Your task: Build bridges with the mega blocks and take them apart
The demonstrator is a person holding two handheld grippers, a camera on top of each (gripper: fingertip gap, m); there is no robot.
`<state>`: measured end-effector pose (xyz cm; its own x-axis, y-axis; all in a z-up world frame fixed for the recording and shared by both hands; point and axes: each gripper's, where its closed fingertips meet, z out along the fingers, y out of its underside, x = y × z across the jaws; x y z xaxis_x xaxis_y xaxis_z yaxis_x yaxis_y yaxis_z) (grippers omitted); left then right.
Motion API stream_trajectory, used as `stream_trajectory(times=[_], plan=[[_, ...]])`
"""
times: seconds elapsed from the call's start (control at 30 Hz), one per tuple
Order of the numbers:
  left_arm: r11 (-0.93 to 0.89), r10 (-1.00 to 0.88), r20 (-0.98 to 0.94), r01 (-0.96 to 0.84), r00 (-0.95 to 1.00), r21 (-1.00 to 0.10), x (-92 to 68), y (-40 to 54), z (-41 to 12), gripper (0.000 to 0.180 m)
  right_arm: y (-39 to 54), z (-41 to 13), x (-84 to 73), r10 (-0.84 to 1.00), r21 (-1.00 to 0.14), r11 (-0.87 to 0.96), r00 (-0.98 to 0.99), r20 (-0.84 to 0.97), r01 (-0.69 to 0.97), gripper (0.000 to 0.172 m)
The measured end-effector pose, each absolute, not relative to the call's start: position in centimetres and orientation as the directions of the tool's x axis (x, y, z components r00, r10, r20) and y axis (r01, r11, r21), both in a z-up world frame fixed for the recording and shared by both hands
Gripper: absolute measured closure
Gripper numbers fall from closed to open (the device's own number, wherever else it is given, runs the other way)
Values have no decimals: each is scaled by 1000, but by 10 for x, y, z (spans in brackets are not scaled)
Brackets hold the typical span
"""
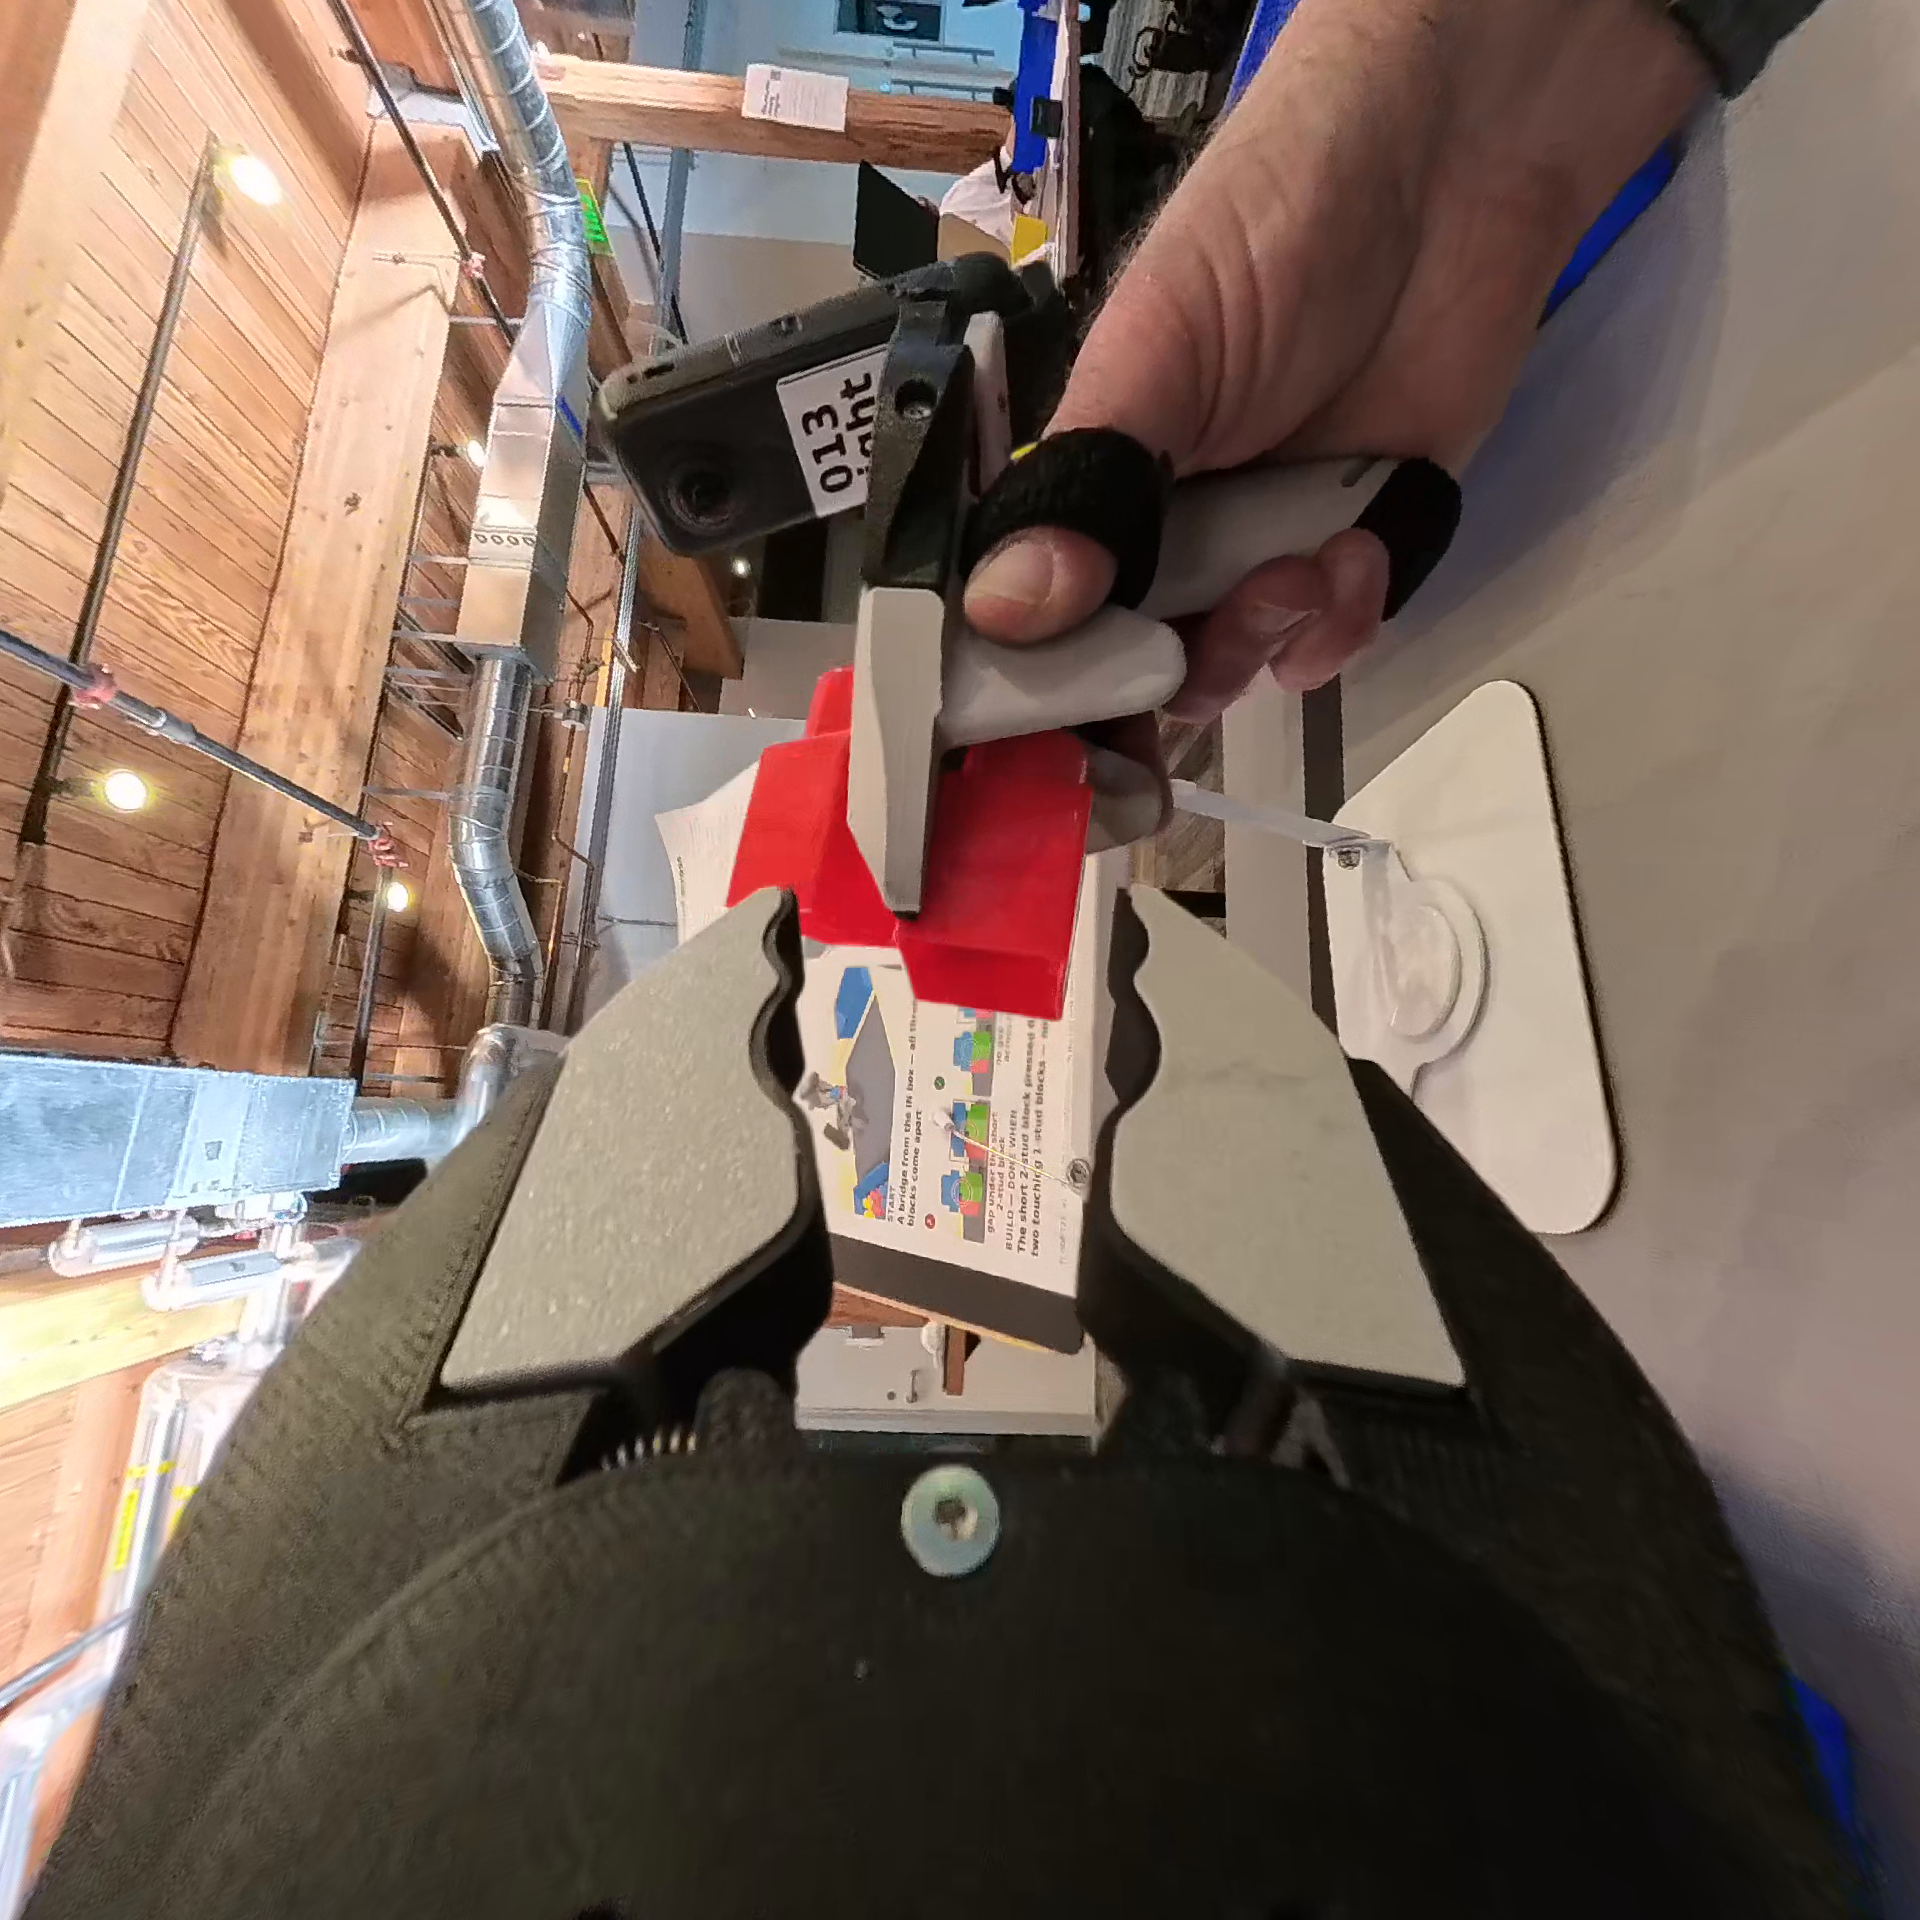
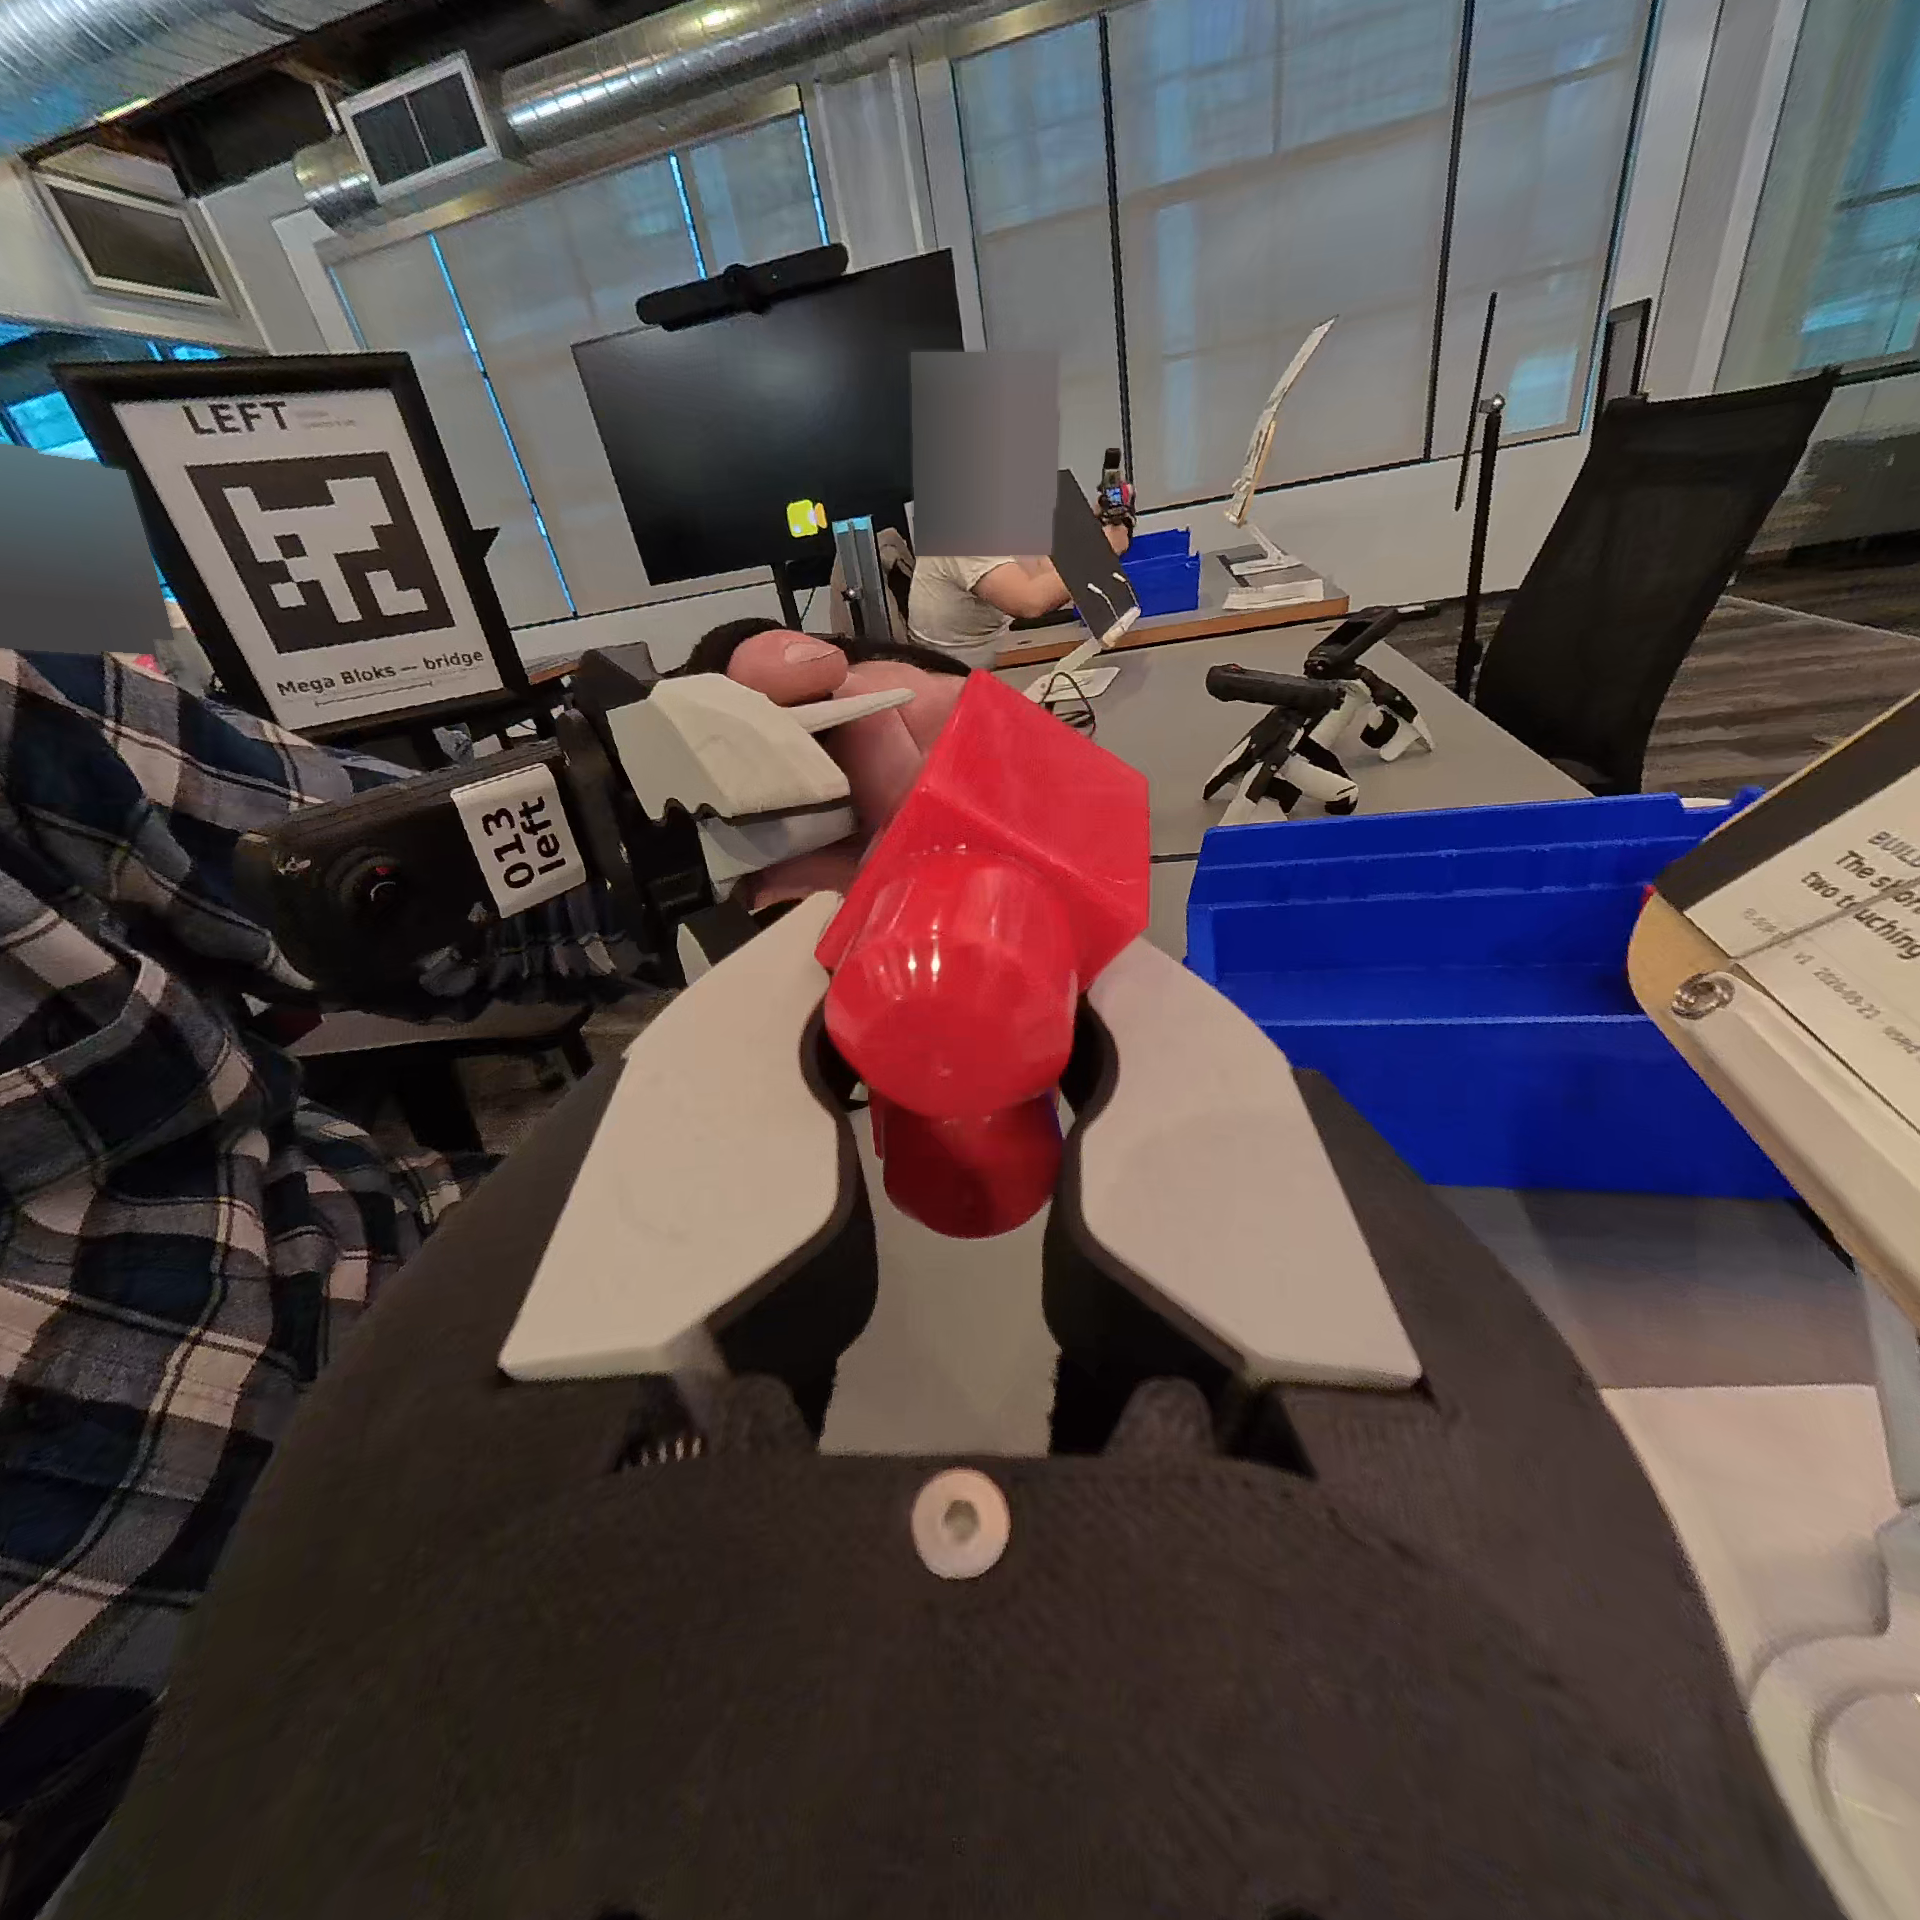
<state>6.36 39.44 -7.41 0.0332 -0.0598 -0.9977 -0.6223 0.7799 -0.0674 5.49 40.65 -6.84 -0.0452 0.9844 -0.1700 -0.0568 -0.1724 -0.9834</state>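
Observation:
My right gripper (image 2: 982,935) is shut on a red mega block (image 2: 977,935). Both pads press on its sides, one stud points back at the camera, and it is held up in the air. In the left wrist view the same red block (image 1: 977,883) sits between the right gripper's fingers (image 1: 894,790), held by a hand. My left gripper (image 1: 961,914) is open, with its tips just short of the red block's lower edge and not touching it. In the right wrist view the left gripper (image 2: 748,790) sits close to the left of the block.
A blue bin (image 2: 1455,987) stands on the grey table (image 2: 1351,831) to the right. An instruction card on a stand (image 1: 956,1122) rests on a white base (image 1: 1475,956). A framed marker sign (image 2: 312,540) stands at the back left. A spare gripper (image 2: 1309,727) and a black chair (image 2: 1621,582) lie beyond. Only a small space, under 4 cm, lies between the two pairs of fingers.

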Motion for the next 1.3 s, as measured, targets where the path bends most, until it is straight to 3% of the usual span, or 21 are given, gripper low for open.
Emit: stream_trajectory(times=[0.2, 0.4, 0.7, 0.93, 1.17, 1.3], plan=[[756, -108, -990, -640, 91, -141, 50, 396, -74, 132, 415, -65, 63, 988, -986, -156, 6, -157, -59, 134], [667, -194, -969, -705, 151, -243, 10, 410, -84, 180, 447, -48, 116, 974, -995, -88, 207, -95, -46, 135], [536, -264, -941, -779, 210, -324, -31, 439, -106, 180, 516, -44, 303, 717, -997, -69, 694, -60, -16, 134], [469, -315, -927, -816, 204, -339, -40, 460, -132, 180, 556, -135, 415, 395, -939, -340, 913, -99, 46, 134], [405, -342, -904, -828, 255, -387, -56, 478, -135, 180, 562, -166, 453, 244, -892, -452, 958, -150, -25, 85], [355, -338, -894, -841, 293, -409, -70, 489, -132, 178, 556, -131, 448, 256, -934, -355, 958, -128, -30, 83]])
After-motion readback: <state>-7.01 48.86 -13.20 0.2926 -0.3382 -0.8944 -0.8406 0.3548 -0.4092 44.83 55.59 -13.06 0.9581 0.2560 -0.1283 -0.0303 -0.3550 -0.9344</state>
